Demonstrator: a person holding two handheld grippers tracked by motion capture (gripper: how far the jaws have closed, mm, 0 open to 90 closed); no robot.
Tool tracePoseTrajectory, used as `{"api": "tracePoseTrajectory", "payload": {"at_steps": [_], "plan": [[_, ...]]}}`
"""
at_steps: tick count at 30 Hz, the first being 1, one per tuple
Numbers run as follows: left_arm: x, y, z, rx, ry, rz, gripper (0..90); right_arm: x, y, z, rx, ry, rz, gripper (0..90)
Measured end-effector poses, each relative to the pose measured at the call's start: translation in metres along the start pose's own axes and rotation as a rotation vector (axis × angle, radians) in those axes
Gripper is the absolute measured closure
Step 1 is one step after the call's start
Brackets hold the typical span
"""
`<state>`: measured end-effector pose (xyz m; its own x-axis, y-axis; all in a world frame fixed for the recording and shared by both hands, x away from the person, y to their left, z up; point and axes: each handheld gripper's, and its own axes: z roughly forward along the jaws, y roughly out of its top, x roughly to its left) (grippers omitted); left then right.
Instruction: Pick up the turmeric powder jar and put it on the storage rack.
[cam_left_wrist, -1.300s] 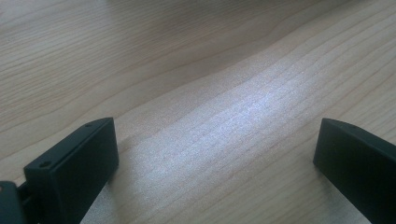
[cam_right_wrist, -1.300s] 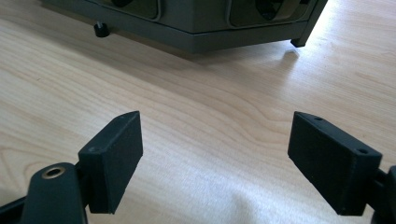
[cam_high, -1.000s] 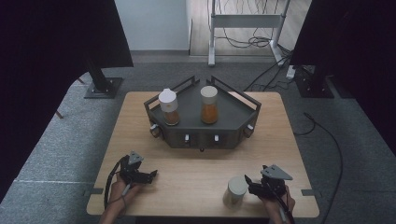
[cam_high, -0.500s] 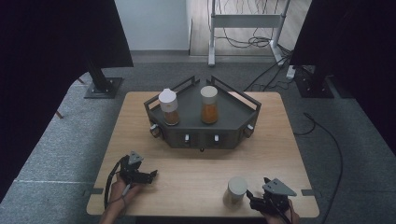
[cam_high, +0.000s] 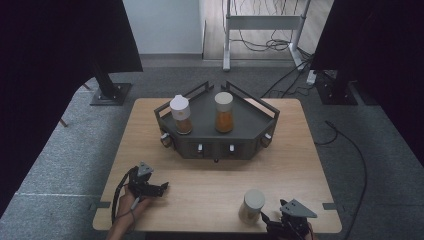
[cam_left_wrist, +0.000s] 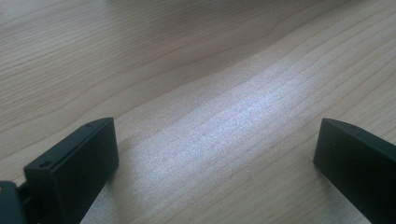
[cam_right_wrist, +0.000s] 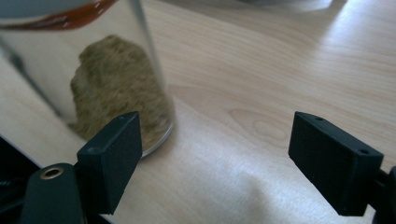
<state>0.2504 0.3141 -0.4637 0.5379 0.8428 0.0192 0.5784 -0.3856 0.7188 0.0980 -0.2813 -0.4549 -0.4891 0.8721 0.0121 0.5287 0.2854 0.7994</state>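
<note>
Both tongs stand spread and empty, and we see the upright jar (cam_high: 251, 205) just left of our right gripper (cam_high: 270, 221), far from our left gripper (cam_high: 163, 187).

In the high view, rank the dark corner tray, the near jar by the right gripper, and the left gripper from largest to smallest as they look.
1. Dark corner tray, by far the largest.
2. and 3. Left gripper and near jar look about alike; the gripper sprawls wider, the jar is bulkier, so no firm ranking.
</note>
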Motion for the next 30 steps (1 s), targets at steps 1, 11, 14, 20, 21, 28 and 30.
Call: {"api": "tracePoseTrajectory", "payload": {"at_steps": [1,11,14,20,21,28,30], "plan": [[0.0,0.0,0.0,0.0,0.0,0.0,0.0,0.0,0.0,0.0,0.005,0.005,-0.004,17.1],[0.0,0.0,0.0,0.0,0.0,0.0,0.0,0.01,0.005,-0.001,0.031,0.072,-0.06,16.7],[0.0,0.0,0.0,0.0,0.0,0.0,0.0,0.013,0.006,0.001,0.025,0.087,-0.068,16.7],[0.0,0.0,0.0,0.0,0.0,0.0,0.0,0.016,0.008,0.003,-0.005,0.101,-0.068,16.6],[0.0,0.0,0.0,0.0,0.0,0.0,0.0,0.017,0.009,0.003,-0.011,0.102,-0.068,16.7],[0.0,0.0,0.0,-0.001,0.0,-0.001,0.0,0.019,0.011,0.005,-0.048,0.105,-0.067,16.7],[0.0,0.0,0.0,-0.001,0.0,-0.001,0.0,0.02,0.012,0.005,-0.057,0.107,-0.067,16.7]]}}
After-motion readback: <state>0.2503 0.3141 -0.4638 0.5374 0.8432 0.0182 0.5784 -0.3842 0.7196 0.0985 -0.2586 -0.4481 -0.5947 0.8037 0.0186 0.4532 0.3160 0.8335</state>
